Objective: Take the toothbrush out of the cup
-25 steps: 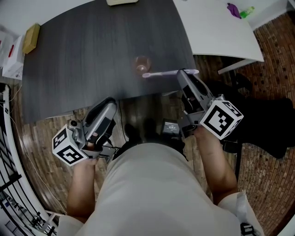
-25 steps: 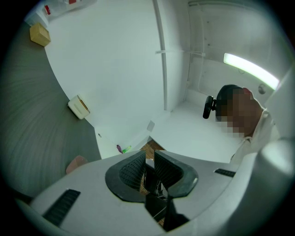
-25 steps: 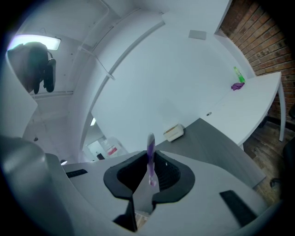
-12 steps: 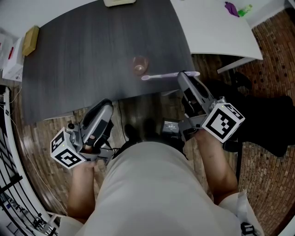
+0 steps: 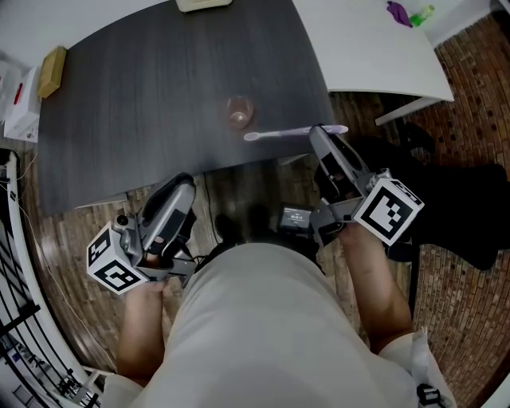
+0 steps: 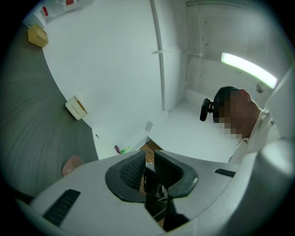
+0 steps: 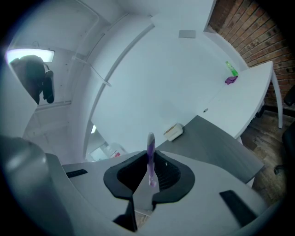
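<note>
A small pinkish see-through cup (image 5: 239, 111) stands on the dark grey table (image 5: 143, 88) near its front edge; the left gripper view shows the cup (image 6: 71, 164) low at the left. The toothbrush (image 5: 279, 132), white and purple, hangs level just in front of the cup and outside it. My right gripper (image 5: 320, 131) is shut on the toothbrush (image 7: 150, 159), whose end sticks out past the jaws. My left gripper (image 5: 182, 186) is held low beside my left hip, off the table, with its jaws together and nothing between them (image 6: 148, 166).
A white table (image 5: 374, 56) adjoins on the right with a purple and green item (image 5: 405, 14). On the dark table lie a tan block (image 5: 53, 65) and a cream box (image 5: 203, 4). A white box (image 5: 20, 100) sits far left. Something black (image 5: 446, 199) lies on the brick floor.
The right gripper with the toothbrush has drawn slightly back from the cup toward me. The left gripper has sunk a little lower.
</note>
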`<action>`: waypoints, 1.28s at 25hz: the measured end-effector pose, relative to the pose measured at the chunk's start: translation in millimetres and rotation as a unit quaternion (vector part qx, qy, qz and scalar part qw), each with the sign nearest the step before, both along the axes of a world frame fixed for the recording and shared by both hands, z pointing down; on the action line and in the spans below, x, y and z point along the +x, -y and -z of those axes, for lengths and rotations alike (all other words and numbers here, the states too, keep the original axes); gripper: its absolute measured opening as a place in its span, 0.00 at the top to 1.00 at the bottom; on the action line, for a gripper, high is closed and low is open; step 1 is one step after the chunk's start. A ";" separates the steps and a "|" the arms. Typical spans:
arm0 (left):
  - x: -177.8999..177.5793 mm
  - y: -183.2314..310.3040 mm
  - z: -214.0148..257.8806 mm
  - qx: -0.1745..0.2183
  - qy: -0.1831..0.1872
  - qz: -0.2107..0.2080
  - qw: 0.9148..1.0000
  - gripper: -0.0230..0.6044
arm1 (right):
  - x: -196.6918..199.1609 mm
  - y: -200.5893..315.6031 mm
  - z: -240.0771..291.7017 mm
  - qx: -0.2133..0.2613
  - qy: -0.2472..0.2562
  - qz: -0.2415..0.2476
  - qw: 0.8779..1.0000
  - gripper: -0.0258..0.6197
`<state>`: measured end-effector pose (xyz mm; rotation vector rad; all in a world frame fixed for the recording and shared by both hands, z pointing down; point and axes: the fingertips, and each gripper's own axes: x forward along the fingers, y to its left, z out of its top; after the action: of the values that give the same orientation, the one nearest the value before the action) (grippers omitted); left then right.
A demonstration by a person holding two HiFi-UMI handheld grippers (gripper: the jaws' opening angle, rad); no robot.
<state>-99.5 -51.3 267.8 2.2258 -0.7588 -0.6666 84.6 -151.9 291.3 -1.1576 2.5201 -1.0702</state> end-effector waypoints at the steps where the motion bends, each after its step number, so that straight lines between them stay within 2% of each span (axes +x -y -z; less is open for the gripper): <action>1: 0.1 0.0 0.4 0.000 0.000 0.000 1.000 0.88 | 1.1 0.4 0.0 -0.002 0.002 -0.001 1.000 0.87; 32: -0.3 -1.1 -2.0 -0.004 -0.003 -0.006 1.000 0.88 | 4.0 -3.1 18.2 0.017 0.021 0.003 1.000 0.87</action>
<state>-99.8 -50.2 269.8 2.2195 -0.7444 -0.6627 88.6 -148.8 273.1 -1.1069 2.5012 -1.0373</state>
